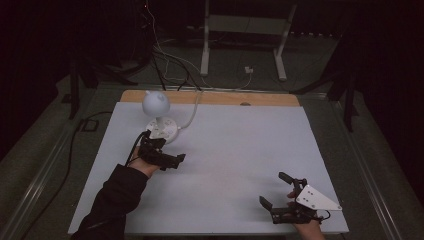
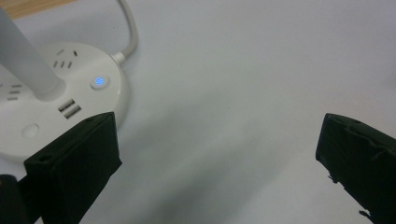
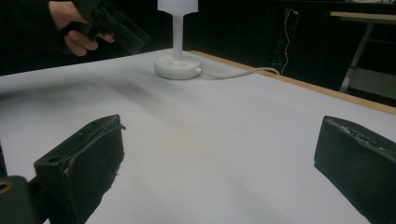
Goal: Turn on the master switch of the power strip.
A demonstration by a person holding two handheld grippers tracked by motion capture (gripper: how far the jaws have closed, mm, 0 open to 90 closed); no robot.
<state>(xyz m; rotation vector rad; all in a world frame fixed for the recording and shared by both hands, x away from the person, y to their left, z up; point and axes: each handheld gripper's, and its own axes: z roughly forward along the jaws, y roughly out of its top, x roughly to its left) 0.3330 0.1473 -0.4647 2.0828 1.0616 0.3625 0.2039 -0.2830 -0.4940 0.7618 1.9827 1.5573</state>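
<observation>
A white desk lamp with a globe head (image 1: 156,102) stands on a round socket base (image 1: 162,129) at the table's back left. In the left gripper view the base (image 2: 42,116) shows sockets, USB ports and a lit blue button (image 2: 99,82). My left gripper (image 1: 175,161) hovers just in front of the base, a little to its right, open and empty (image 2: 217,140). My right gripper (image 1: 274,189) sits near the front right edge, open with nothing between its jaws (image 3: 222,140). The lamp base (image 3: 180,67) is far ahead of it.
A white cable (image 1: 192,112) runs from the base off the table's back edge. A white sheet (image 1: 235,150) covers the table, with a wooden strip (image 1: 220,98) along the back. Behind stand a white frame (image 1: 242,30) and loose cords on the floor.
</observation>
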